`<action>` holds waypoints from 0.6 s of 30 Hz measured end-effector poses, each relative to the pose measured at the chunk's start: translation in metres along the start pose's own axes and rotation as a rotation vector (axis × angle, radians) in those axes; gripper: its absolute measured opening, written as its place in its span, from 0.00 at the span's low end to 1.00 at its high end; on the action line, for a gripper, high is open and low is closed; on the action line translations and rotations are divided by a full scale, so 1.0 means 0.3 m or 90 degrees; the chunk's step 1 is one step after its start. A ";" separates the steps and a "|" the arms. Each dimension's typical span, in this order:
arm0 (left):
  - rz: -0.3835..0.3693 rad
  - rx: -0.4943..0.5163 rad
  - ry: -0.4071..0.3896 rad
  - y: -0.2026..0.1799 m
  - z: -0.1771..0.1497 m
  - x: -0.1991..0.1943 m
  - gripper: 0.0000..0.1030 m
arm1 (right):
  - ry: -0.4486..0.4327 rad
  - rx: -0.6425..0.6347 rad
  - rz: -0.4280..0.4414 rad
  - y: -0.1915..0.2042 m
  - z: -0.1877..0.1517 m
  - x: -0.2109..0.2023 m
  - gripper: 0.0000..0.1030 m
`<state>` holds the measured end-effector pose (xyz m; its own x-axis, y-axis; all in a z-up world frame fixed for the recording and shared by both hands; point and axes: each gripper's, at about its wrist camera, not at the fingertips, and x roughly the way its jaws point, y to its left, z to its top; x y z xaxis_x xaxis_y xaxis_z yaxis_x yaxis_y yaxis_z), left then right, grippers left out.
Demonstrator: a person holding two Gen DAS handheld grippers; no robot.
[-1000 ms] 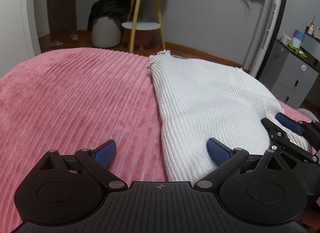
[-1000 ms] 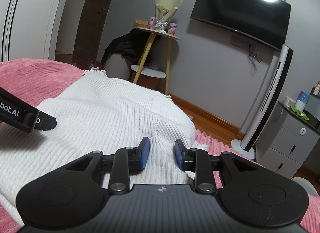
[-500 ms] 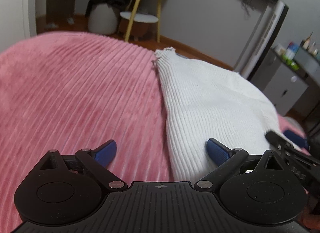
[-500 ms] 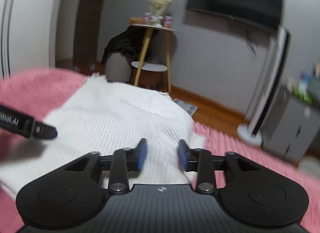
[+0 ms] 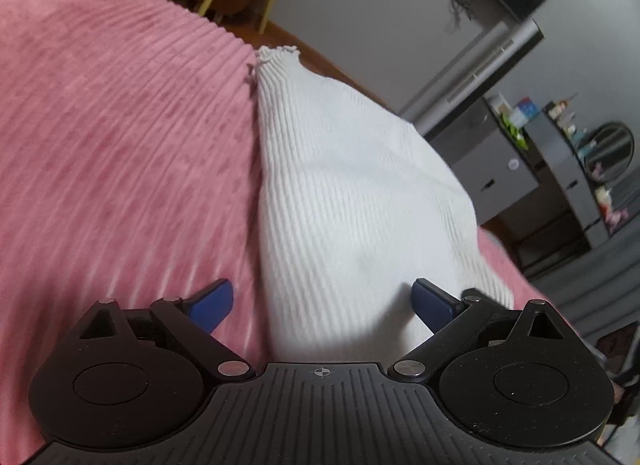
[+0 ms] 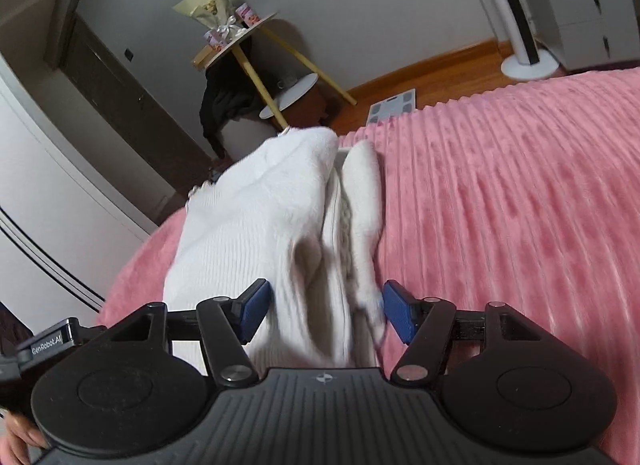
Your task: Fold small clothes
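Note:
A white ribbed knit garment (image 5: 352, 193) lies on a pink ribbed bedspread (image 5: 120, 137). My left gripper (image 5: 322, 301) is open, its fingers straddling the garment's near edge; the cloth lies between them. In the right wrist view the garment (image 6: 256, 233) shows with bunched folds on its right side. My right gripper (image 6: 326, 313) is open, its blue pads either side of the garment's near end, not pinching it. The left gripper's body shows at the lower left of the right wrist view.
The pink bedspread (image 6: 520, 205) spreads wide to the right of the garment. Beyond the bed stand a yellow-legged side table (image 6: 256, 61) with a bouquet, a white tower fan (image 6: 516, 25), and grey drawers (image 5: 500, 169). A bathroom scale (image 6: 392, 107) lies on the wooden floor.
Both views have swung and tilted sharply. My right gripper has opened from a narrow gap to wide and now sits over the garment's bunched end. The left gripper stayed open.

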<state>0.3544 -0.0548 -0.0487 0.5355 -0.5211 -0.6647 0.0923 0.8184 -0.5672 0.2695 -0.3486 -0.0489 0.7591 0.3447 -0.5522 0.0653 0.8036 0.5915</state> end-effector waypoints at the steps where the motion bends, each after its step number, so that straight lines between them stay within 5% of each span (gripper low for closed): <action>1: -0.002 -0.015 0.003 0.005 0.012 0.022 0.96 | 0.009 0.010 0.006 -0.012 0.015 0.025 0.63; 5: -0.003 -0.026 0.005 -0.001 0.056 0.097 0.91 | 0.031 0.077 0.035 -0.040 0.059 0.110 0.63; 10: -0.028 -0.064 -0.006 0.016 0.083 0.074 0.40 | 0.035 0.091 0.053 -0.042 0.069 0.151 0.43; 18: 0.003 0.021 -0.039 0.034 -0.005 -0.194 0.37 | 0.044 0.072 0.118 0.068 -0.008 0.051 0.40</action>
<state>0.3229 -0.0167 -0.0166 0.5858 -0.5028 -0.6356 0.1172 0.8286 -0.5474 0.2810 -0.3258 -0.0466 0.7187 0.5171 -0.4649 0.0046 0.6650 0.7469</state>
